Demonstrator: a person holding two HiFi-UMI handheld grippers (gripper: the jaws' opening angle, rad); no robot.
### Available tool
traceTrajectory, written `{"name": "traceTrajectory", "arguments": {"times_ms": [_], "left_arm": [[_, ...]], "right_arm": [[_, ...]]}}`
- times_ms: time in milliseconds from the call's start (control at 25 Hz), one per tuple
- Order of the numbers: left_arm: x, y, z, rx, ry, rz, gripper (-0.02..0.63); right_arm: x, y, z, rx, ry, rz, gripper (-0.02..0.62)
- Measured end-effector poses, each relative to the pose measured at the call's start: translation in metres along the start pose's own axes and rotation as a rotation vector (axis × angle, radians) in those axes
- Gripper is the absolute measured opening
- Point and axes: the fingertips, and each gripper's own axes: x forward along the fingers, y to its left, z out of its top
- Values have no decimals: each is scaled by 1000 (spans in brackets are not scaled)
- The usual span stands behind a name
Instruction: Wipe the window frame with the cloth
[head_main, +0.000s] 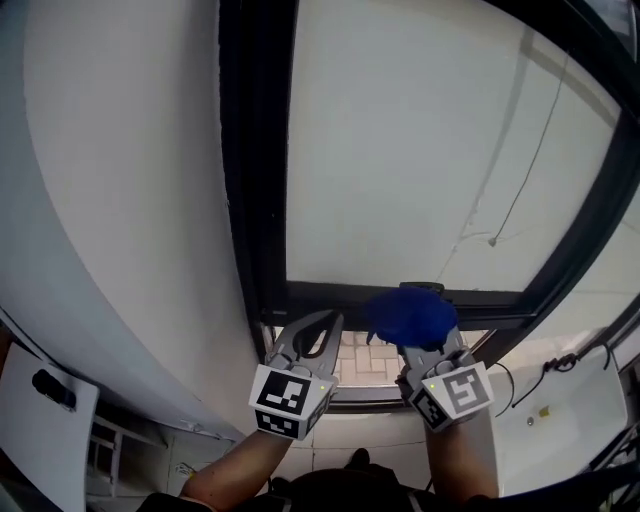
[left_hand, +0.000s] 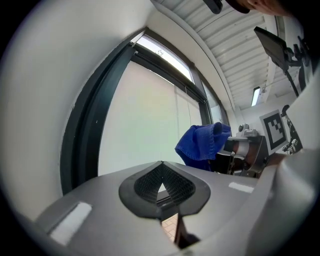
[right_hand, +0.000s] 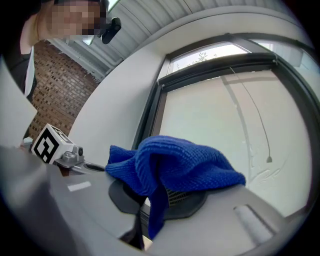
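- Closest to the person, the left hand-held gripper (head_main: 318, 325) points up at the bottom left corner of the window. Its own view shows the jaws closed tip to tip with nothing between them, so it takes no part in the wiping.
- Just beside it, the right hand-held gripper (head_main: 422, 345) is clamped on the blue cloth (head_main: 410, 312), which bunches over the jaw tips and hangs down between them.
- Beyond the jaws, the cloth sits over the lower rail of the dark window frame (head_main: 330, 293), near its left end. Whether it presses on the rail or hovers just off it cannot be told.
- Farther up, the left upright runs along the white wall (head_main: 120, 200), and the right side slants off past the pale glass (head_main: 420, 140).
- As a judgement, the job is at or near its start. No part of the frame looks any cleaner than the rest, and the uprights and top seem left to do.
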Motion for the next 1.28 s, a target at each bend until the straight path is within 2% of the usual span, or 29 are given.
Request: {"name": "traceTrajectory", "arguments": {"times_ms": [200, 440, 600, 720, 920, 1040, 1120, 1280], "left_arm": [[20, -20, -5, 20, 30, 41, -6], [55, -61, -2, 47, 8, 40, -6], [78, -74, 6, 81, -9, 71, -6], [88, -78, 4, 80, 4, 102, -6], [102, -107, 0, 98, 27, 107, -6], [101, -109, 0, 102, 39, 144, -6], [102, -107, -1, 91, 49, 156, -6], [99, -104, -16, 86, 74, 115, -6]], "right_arm": [[-28, -42, -2, -4, -16, -25, 52], [-73, -110, -9, 11, -14, -27, 52], [-100, -156, -15, 26, -15, -16, 52], [-117, -172, -24, 29, -13, 14, 52], [-135, -205, -40, 52, 3, 20, 52], [-138, -213, -47, 56, 12, 35, 51], [-140, -218, -50, 52, 14, 22, 51], [-147, -219, -59, 109, 4, -47, 49]]}}
